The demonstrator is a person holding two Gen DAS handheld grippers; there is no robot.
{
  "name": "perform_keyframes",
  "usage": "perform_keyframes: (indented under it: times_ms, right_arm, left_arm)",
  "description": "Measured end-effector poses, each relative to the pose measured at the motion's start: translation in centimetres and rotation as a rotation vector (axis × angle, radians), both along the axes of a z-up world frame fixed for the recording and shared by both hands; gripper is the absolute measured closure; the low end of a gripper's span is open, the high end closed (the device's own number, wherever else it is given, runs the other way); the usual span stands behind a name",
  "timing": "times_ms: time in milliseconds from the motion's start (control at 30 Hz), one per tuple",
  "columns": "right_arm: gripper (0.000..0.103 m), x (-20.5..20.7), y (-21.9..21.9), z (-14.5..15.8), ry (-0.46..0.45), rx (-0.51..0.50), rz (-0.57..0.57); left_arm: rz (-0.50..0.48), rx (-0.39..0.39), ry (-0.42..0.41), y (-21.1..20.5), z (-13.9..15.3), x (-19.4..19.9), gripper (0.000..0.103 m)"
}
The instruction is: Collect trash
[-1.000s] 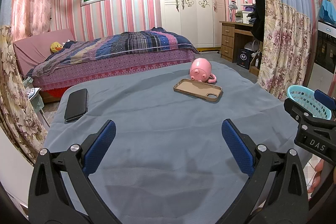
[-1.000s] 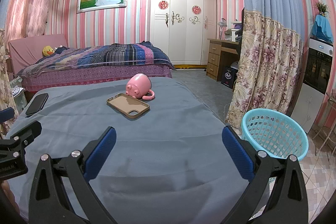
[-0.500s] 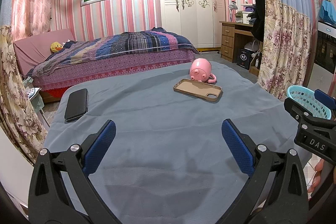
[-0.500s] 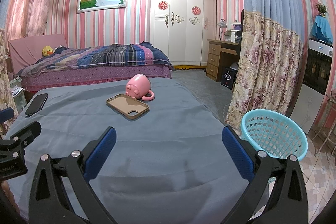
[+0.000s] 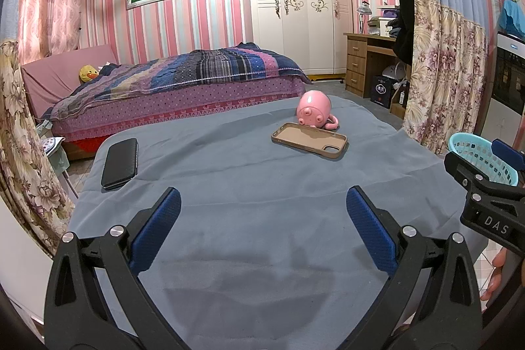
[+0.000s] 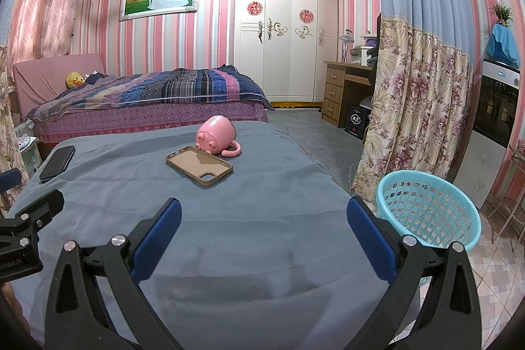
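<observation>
My left gripper (image 5: 263, 205) is open and empty above the near part of a blue-grey cloth-covered table (image 5: 249, 186). My right gripper (image 6: 264, 215) is open and empty over the same table (image 6: 256, 205). A light blue mesh basket (image 6: 430, 209) stands on the floor right of the table; it also shows in the left wrist view (image 5: 475, 154). On the table lie a tan phone case (image 5: 310, 140) (image 6: 199, 165), a pink mug on its side (image 5: 314, 110) (image 6: 217, 132) and a black phone (image 5: 119, 163) (image 6: 57, 163). No loose trash shows on the table.
A bed (image 5: 183, 87) stands beyond the table, a white wardrobe (image 6: 282, 38) and a wooden desk (image 6: 344, 94) behind. A floral curtain (image 6: 413, 107) hangs right of the table, behind the basket. An oven cabinet (image 6: 492, 133) is at far right.
</observation>
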State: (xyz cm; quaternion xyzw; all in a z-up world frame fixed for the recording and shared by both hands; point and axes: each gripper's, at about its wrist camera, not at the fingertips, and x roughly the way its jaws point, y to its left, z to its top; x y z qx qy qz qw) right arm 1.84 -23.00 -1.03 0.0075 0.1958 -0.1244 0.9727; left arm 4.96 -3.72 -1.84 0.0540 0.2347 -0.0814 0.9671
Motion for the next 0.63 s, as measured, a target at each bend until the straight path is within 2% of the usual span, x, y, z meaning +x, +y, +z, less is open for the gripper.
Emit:
perform_keyframes:
  times_ms: [633]
  right_arm:
    - [0.005,-0.06,-0.01,-0.14,0.000,0.000,0.000]
  left_arm:
    - [-0.010,0.010,0.005,-0.07,-0.31,-0.23,0.005]
